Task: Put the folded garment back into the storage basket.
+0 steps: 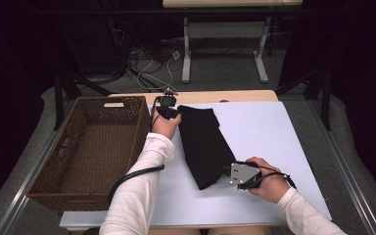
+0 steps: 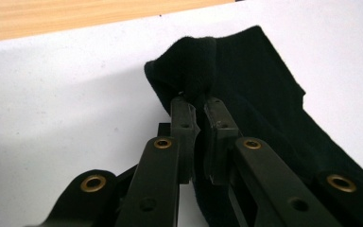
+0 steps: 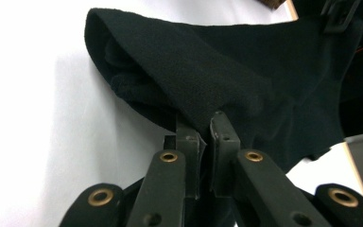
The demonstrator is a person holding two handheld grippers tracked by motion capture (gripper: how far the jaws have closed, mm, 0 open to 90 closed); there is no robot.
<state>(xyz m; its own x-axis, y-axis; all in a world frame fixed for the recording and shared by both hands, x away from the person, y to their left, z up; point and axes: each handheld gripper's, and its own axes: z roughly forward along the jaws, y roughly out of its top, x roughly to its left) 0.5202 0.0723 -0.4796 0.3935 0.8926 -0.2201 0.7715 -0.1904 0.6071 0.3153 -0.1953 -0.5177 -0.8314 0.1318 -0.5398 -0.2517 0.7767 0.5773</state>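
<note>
2 grippers pinch a black cloth at frame centre.
Left gripper (image 1: 172, 113) clamps the cloth (image 1: 205, 144) at its upper end, right gripper (image 1: 225, 172) its lower end; basket (image 1: 54, 171) at left.

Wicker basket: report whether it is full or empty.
Empty. The high view shows the wicker basket with its bare woven bottom; the black cloth lies outside it on the white table.
</note>
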